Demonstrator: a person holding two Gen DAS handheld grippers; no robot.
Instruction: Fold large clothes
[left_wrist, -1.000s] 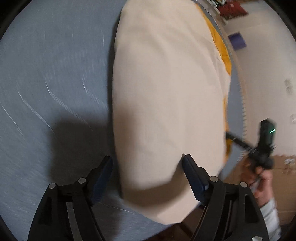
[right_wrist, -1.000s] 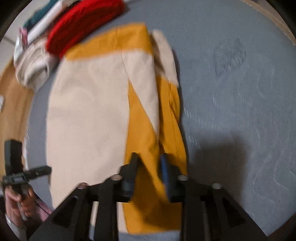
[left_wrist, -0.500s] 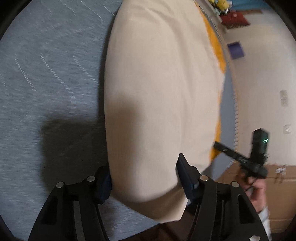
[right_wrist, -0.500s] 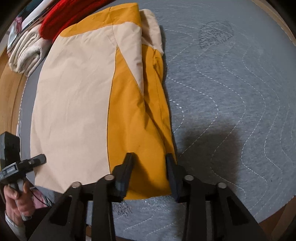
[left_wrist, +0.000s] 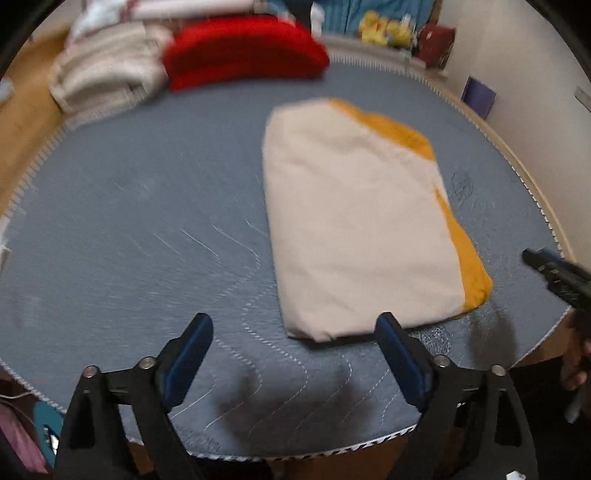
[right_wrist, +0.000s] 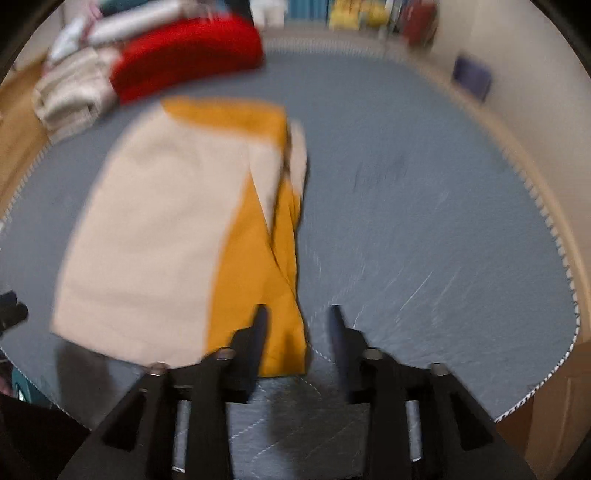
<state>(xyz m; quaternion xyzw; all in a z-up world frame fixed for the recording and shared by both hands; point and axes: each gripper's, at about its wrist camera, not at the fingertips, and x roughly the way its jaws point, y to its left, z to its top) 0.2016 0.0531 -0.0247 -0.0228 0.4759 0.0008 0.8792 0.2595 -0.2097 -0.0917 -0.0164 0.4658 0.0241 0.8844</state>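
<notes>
Blue pads line the left gripper (left_wrist: 293, 341), whose jaws are spreading wide with only grey quilted mattress (left_wrist: 147, 206) between them; the folded garment (left_wrist: 364, 221) lies just beyond, its near edge showing between the fingertips but not touched. Black fingers of the right gripper (right_wrist: 297, 321) are also opening, about half apart, above the garment's (right_wrist: 173, 236) near right corner; blur hides whether the left finger brushes the orange cloth, but nothing is pinched. The garment, cream on top with orange along its right side, lies flat in a long rectangle in the middle of the mattress. Far behind it sit a red bundle (left_wrist: 243, 55) and a stack of pale towels (left_wrist: 107, 83) at the mattress's back edge.
</notes>
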